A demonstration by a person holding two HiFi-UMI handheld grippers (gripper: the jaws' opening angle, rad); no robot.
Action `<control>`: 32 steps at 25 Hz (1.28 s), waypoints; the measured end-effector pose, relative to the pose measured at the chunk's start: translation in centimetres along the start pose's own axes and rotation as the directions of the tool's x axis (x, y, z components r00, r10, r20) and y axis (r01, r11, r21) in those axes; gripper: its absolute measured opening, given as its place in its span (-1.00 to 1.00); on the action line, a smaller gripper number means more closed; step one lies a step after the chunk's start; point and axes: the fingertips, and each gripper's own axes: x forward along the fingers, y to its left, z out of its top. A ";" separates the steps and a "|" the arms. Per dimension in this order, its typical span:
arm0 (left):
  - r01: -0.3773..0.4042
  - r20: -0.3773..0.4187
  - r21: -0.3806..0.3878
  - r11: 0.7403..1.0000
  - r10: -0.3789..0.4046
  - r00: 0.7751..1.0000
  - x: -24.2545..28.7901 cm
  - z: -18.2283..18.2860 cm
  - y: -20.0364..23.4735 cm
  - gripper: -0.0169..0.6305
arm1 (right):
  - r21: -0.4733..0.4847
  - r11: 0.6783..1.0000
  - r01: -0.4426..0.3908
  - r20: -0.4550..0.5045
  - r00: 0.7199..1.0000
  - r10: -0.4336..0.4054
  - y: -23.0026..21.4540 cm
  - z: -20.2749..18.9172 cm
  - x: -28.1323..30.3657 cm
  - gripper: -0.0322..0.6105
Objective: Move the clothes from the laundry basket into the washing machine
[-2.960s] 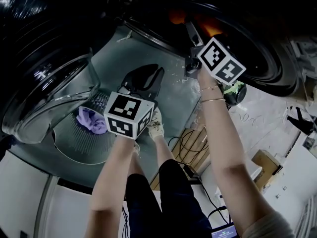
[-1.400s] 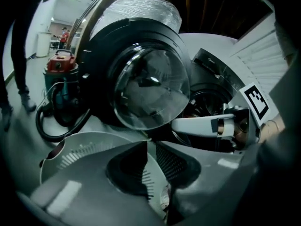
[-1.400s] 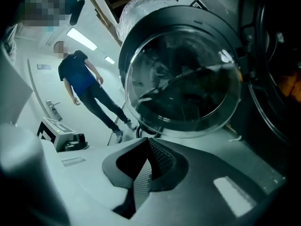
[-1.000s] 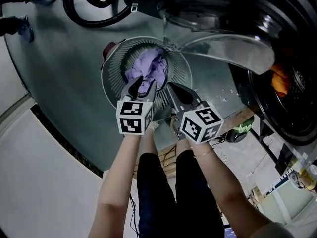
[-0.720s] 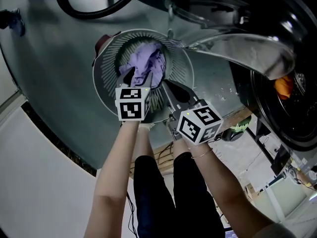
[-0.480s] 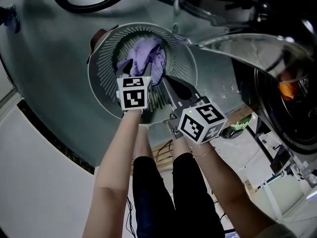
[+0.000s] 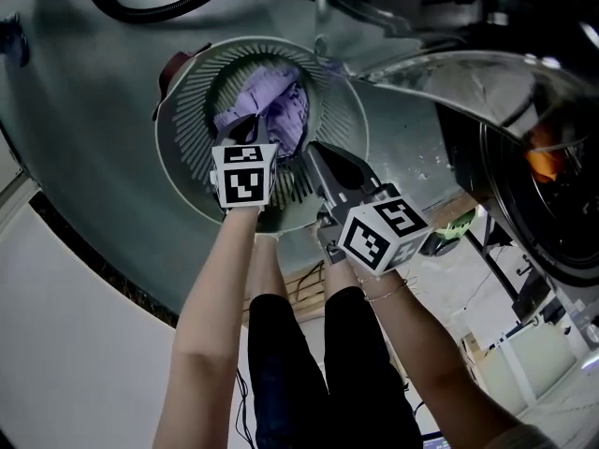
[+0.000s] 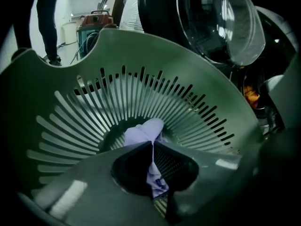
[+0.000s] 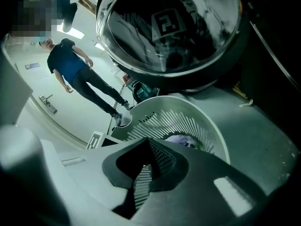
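Your forearms are bare, with two thin bracelets (image 7: 379, 295) on the wrist at right of centre. You wear black trousers (image 7: 318, 372), which show at lower centre in the head view. A pale sleeve edge (image 7: 529, 434) shows in the lower right corner.

The left gripper (image 7: 257, 122) and the right gripper (image 7: 326, 155) have dark fingers, and each carries a white cube printed with black square markers (image 7: 243, 176) (image 7: 382, 234).

In the gripper views, the left gripper (image 8: 151, 143) and the right gripper (image 9: 146, 138) have smooth grey-green moulded shells. Each shell bears a glossy pale rectangular patch. A black heart-shaped hollow lies between the fingers, whose inner faces are finely gridded.
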 end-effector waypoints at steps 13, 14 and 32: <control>0.137 0.166 0.092 0.986 -0.151 0.975 -16.1 6.3 -6.7 -0.89 | 0.001 0.999 0.044 0.125 0.991 -0.044 4.7 5.7 -8.4 -0.81; 0.150 0.181 0.112 0.982 -0.168 0.969 -17.6 7.2 -7.5 -0.89 | 0.002 0.999 0.050 0.139 0.989 -0.049 5.1 6.2 -9.3 -0.81; 0.387 0.278 0.499 0.776 -0.566 0.776 -43.0 21.2 -26.7 -0.89 | -0.007 0.999 0.046 0.356 0.934 -0.040 12.4 11.8 -27.8 -0.20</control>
